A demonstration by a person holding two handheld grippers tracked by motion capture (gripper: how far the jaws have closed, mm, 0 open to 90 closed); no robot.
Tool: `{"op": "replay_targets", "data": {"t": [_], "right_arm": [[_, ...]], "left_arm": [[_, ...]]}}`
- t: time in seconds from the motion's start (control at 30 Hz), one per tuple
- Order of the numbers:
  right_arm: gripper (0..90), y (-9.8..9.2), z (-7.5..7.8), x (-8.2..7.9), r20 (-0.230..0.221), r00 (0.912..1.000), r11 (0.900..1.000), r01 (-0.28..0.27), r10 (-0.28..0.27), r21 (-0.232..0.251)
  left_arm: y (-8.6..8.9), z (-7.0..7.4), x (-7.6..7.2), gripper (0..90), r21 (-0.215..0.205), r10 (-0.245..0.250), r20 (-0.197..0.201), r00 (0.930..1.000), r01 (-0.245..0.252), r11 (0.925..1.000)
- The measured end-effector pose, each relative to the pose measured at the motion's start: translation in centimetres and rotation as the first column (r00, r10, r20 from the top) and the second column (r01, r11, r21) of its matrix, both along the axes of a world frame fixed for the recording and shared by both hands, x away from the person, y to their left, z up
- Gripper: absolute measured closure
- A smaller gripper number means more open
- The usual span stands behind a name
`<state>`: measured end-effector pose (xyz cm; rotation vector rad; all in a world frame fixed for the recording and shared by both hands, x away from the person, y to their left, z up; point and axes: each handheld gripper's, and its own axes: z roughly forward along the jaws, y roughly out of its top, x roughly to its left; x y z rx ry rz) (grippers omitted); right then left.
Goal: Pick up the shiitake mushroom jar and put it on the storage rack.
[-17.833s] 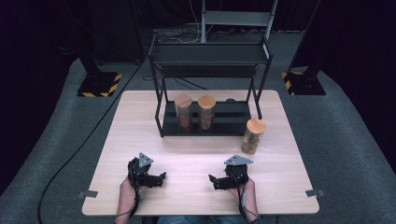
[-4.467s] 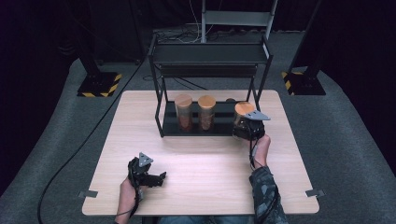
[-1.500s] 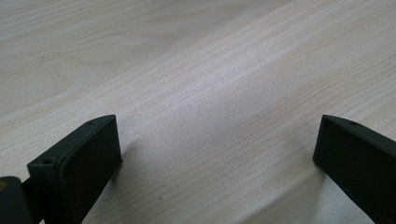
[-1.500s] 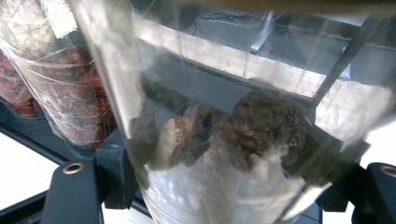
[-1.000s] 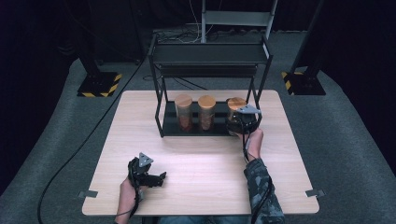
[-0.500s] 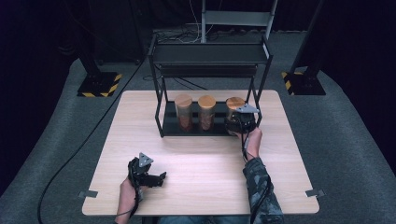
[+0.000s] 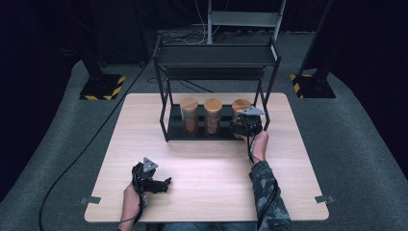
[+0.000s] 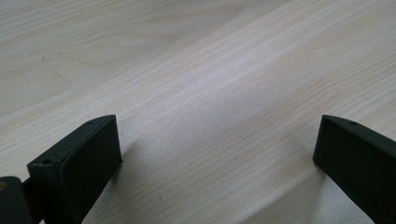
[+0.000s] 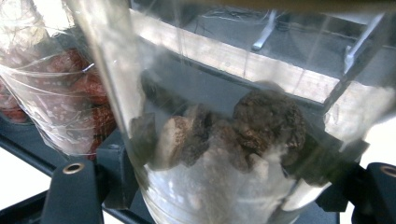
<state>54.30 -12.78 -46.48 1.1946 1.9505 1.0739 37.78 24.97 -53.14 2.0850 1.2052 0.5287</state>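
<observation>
A clear jar with a wooden lid [image 7: 240, 104] is at the right end of the black rack's lower shelf [image 7: 201, 135]. My right gripper [image 7: 244, 126] is shut on it from the front. In the right gripper view the jar [image 9: 219, 140] holds brown lumpy pieces, and both jaws of my right gripper [image 9: 229, 175] press on its sides. Two more lidded jars [image 7: 189, 115] [image 7: 212, 115] stand to its left on the same shelf; one with reddish contents [image 9: 56, 102] is close by. My left gripper [image 7: 163, 184] rests open on the table near the front, and nothing lies between the jaws of my left gripper [image 8: 217, 149].
The black two-level rack [image 7: 216, 57] stands at the back middle of the wooden table [image 7: 298, 159]. Its right post [image 7: 266, 108] is just beside the held jar. A black cable [image 7: 91, 144] runs across the grey floor at the left.
The jar earlier stood on the table right of the rack. My right gripper took it and carried it left onto the lower shelf. Over the last second nothing has visibly moved.
</observation>
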Motion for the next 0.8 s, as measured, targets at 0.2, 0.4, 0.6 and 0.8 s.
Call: {"op": "replay_targets", "data": {"t": [0.2,0.4,0.6,0.8], "right_arm": [[24.8,0.24,-0.04,0.20,-0.003,1.0000,1.000,-0.004,0.004,-0.002],[24.8,0.41,-0.16,0.42,-0.007,1.0000,1.000,-0.005,0.005,-0.006],[24.8,0.60,-0.20,0.60,-0.009,0.9999,1.000,-0.008,0.008,-0.005],[24.8,0.84,-0.31,0.82,-0.012,0.9999,1.000,-0.009,0.009,-0.009]], "left_arm": [[0.00,0.00,-0.02,0.3,0.000,-0.001,0.000,1.0000,0.001,1.0000],[0.00,0.00,-0.02,0.3,0.000,-0.001,0.000,1.0000,0.001,1.0000],[-0.01,0.00,-0.02,0.3,0.000,-0.001,0.000,1.0000,0.001,1.0000],[-0.01,0.00,-0.02,0.3,0.000,-0.001,0.000,1.0000,0.001,1.0000]]}}
